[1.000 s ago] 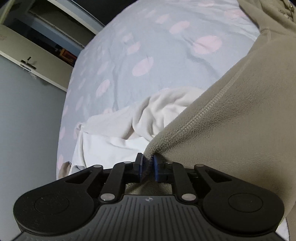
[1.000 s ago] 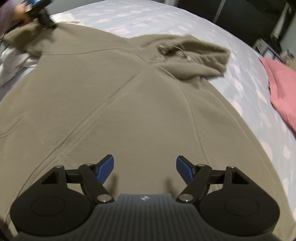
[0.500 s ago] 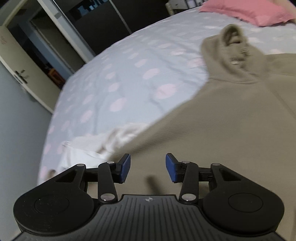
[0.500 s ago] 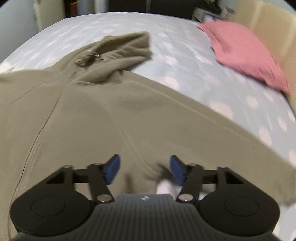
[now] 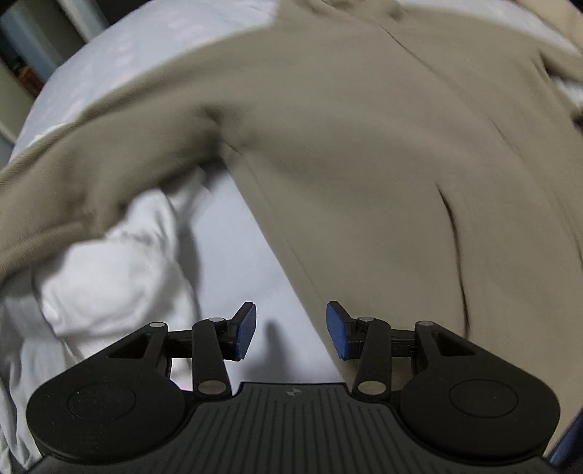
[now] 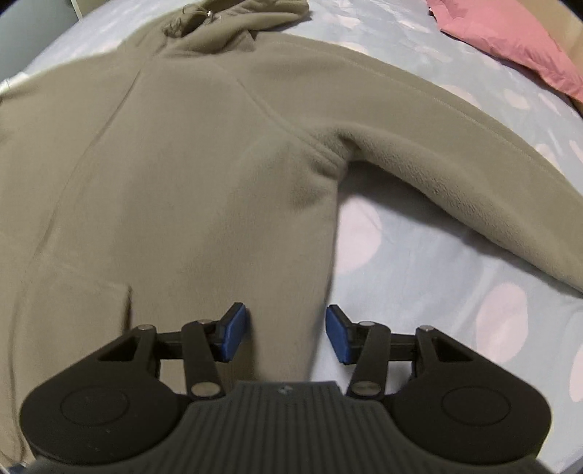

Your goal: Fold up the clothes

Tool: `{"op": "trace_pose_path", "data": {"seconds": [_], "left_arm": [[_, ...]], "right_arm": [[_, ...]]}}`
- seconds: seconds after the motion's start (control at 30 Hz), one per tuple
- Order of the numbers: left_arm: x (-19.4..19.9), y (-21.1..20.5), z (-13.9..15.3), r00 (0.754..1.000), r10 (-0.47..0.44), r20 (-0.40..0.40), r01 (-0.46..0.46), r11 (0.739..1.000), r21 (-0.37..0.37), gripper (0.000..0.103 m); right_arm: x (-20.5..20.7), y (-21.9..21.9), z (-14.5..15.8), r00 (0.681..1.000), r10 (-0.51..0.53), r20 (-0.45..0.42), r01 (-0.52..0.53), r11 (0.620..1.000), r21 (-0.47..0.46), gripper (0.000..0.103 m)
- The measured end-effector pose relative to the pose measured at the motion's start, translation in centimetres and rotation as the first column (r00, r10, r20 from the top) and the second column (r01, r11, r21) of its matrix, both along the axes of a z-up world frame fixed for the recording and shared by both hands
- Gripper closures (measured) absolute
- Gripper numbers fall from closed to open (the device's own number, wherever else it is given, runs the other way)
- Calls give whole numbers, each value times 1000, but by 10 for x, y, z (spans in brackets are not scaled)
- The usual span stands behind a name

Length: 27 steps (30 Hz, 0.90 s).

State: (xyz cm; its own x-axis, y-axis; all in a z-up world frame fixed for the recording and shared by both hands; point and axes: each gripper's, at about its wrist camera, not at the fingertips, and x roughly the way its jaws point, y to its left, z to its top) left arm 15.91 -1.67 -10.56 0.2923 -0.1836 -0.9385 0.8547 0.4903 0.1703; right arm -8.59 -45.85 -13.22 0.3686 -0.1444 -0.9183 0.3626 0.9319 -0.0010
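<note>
A khaki fleece hoodie [image 6: 182, 164] lies spread flat on the bed, hood [image 6: 237, 14] at the far end. In the right wrist view its sleeve [image 6: 455, 156] stretches out to the right. My right gripper [image 6: 285, 333] is open just above the hoodie's side edge, below the armpit, and the edge runs between the fingers without being pressed. In the blurred left wrist view the hoodie [image 5: 364, 164] fills the right side. My left gripper [image 5: 290, 330] is open over bare sheet beside the other side seam, its right finger at the edge. The other sleeve [image 5: 91, 171] lies over a white garment [image 5: 109, 273].
The bed sheet [image 6: 419, 273] is pale blue with pink dots. A pink pillow [image 6: 510, 40] lies at the far right corner. A dark doorway and shelving [image 5: 22, 47] show beyond the bed's left edge.
My left gripper let go of the hoodie's sleeve end, opened, and swept along to the side seam below the armpit. My right gripper narrowed and moved right to the hoodie's other side edge.
</note>
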Motion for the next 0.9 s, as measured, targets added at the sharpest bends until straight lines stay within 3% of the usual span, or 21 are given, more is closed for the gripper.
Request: {"op": "trace_pose_path", "data": {"seconds": [0.13,0.17,0.33,0.43,0.57,0.67,0.77,0.83,0.9], "left_arm": [[-33,12,-19,998,-36,-58,40,997,70,66],[-42,15,-24,997,-52,-52,57,994,95,70],[-68,20,-33,995,-96,19,90,974,209,70],[-73,23,-25,996,-89,20,83,974,211,70],[-76,25,21,999,-24,43,23,999,39,70],[-72,17,65,998,39,42,-35,994,-105,69],[-64,4,108,994,98,56,-83,968,-237,69],[-64,-4,143,989,115,93,-78,939,-334,69],[-68,-9,179,984,127,122,-61,894,-443,67]], "right_arm": [[-3,14,22,997,13,78,-11,1000,-26,50],[-3,18,28,995,20,102,-17,999,-27,49],[-9,41,57,982,81,173,-71,995,-64,47],[-19,46,78,971,105,214,-89,992,-86,44],[-41,50,115,951,121,286,-101,991,-83,38],[-53,55,139,938,122,325,-104,992,-73,37],[-61,62,158,925,130,356,-112,991,-72,36],[-64,68,170,917,142,373,-119,989,-84,36],[-68,73,183,906,156,393,-128,987,-96,36]]}}
